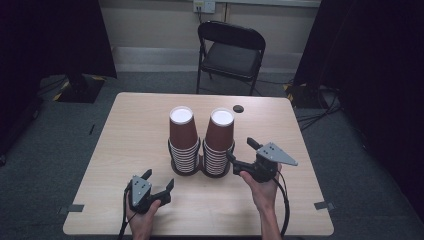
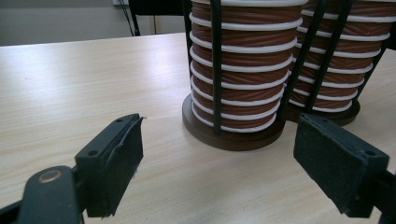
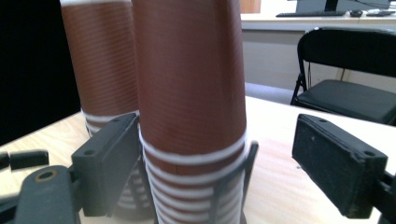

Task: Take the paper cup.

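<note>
Two stacks of brown paper cups with white rims stand side by side mid-table, each in a black wire holder on a round base: the left stack [image 1: 183,142] and the right stack [image 1: 219,145]. My left gripper [image 1: 159,179] is open near the front edge, a little short of the left stack [image 2: 236,70], and the right stack [image 2: 334,60] shows behind it. My right gripper [image 1: 242,149] is open beside the right stack. In the right gripper view the right stack [image 3: 191,84] stands partly between the jaws of this gripper [image 3: 217,140], close to the left jaw, with the left stack [image 3: 100,60] behind.
A wooden table [image 1: 135,125] holds the stacks and a small black disc [image 1: 238,108] near its far edge. A black folding chair [image 1: 230,50] stands beyond the table. Dark curtains hang at both sides. Grey tape marks [image 1: 75,208] sit at the front corners.
</note>
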A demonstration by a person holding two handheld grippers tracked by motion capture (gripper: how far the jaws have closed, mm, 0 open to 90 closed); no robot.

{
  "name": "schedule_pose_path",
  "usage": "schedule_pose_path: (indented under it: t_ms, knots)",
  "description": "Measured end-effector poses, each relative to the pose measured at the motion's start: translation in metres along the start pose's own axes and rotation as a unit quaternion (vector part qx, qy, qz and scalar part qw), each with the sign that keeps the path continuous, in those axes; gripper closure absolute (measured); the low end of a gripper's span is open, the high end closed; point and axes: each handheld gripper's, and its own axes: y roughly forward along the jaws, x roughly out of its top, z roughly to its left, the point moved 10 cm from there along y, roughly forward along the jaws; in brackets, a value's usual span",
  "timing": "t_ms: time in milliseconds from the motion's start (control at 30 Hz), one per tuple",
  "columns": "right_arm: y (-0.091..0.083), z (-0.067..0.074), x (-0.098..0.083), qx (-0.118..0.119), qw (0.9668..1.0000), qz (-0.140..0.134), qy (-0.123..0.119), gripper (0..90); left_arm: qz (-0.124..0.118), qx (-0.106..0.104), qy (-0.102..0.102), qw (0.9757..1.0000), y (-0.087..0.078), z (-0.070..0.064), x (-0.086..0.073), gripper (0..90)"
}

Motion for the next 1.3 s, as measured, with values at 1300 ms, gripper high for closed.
schedule_pose_path:
  t_ms: [1300]
  knots:
    - [0.077, 0.012, 0.017, 0.038, 0.9974, 0.056, -0.023, 10.2, 0.016, -0.008, 0.003, 0.9998, 0.003, -0.001, -0.002, 15.6]
